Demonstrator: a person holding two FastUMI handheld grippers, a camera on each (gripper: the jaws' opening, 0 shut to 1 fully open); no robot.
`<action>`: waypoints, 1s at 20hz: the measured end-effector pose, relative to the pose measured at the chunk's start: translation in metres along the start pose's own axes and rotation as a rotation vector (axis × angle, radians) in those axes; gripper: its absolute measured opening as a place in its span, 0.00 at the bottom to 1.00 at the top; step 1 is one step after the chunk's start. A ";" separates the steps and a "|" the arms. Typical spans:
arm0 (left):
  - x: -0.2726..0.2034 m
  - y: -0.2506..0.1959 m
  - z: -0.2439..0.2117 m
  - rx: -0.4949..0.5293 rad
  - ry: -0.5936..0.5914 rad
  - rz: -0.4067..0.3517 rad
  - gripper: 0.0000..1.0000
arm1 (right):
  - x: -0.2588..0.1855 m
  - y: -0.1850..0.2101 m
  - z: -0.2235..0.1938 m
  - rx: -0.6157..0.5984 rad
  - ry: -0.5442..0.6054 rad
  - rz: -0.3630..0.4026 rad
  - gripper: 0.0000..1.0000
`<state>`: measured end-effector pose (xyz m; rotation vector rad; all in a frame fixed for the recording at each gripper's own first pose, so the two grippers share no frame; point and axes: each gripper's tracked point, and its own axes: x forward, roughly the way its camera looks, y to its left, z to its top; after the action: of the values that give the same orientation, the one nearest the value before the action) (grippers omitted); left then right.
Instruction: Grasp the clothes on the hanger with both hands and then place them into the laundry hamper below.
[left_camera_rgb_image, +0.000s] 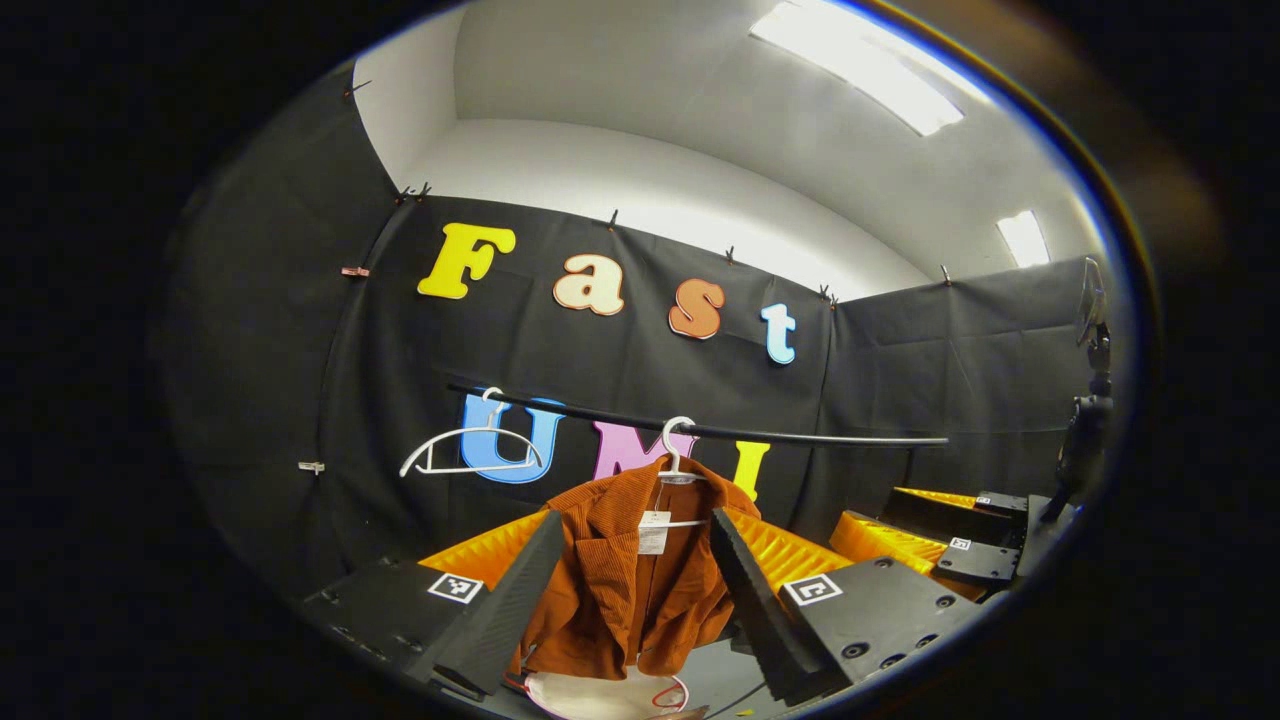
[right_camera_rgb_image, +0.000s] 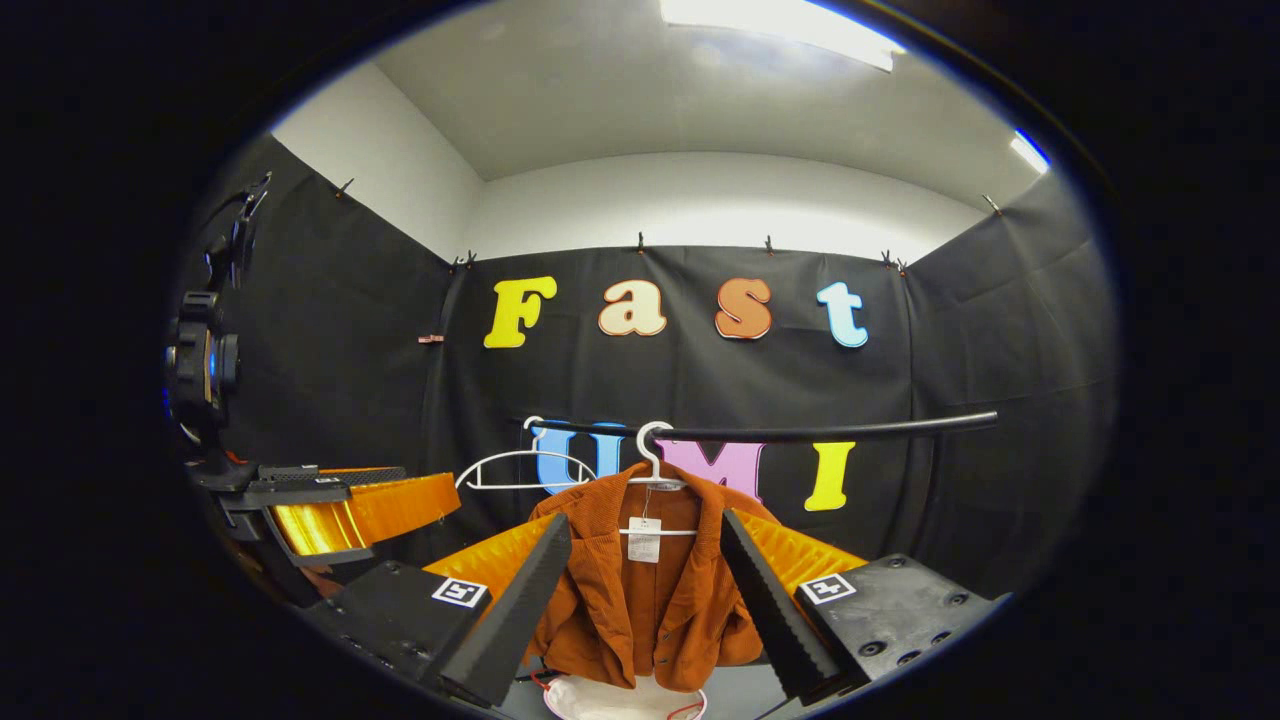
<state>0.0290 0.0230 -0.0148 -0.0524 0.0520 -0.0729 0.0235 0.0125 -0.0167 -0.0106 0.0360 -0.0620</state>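
Both claws, the left claw (left_camera_rgb_image: 632, 590) and the right claw (right_camera_rgb_image: 640, 595), hang released with jaws spread wide, framing a rust-orange corduroy jacket (left_camera_rgb_image: 620, 580) that neither touches. The jacket hangs on a white hanger (left_camera_rgb_image: 678, 455) hooked over a dark rail (left_camera_rgb_image: 800, 435), a paper tag (left_camera_rgb_image: 653, 532) at its collar. It looks soft, light and limp, likely to sag once lifted, so the shoulders either side of the collar seem the surest places to take hold. Below its hem shows the pale rim of the laundry hamper (left_camera_rgb_image: 600, 695). An empty hanger (left_camera_rgb_image: 470, 450) hangs farther along the rail.
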 end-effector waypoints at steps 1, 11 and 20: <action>0.000 0.001 -0.002 0.000 0.002 -0.003 0.93 | 0.000 0.000 0.000 -0.001 0.001 -0.004 0.97; 0.003 0.005 -0.008 -0.023 0.006 -0.053 0.93 | 0.001 0.008 -0.006 -0.021 0.025 -0.040 0.97; 0.005 0.019 -0.020 -0.017 0.035 -0.129 0.93 | 0.003 0.024 -0.019 -0.045 0.042 -0.110 0.97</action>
<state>0.0340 0.0411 -0.0361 -0.0716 0.0838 -0.2022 0.0277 0.0359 -0.0359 -0.0566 0.0790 -0.1716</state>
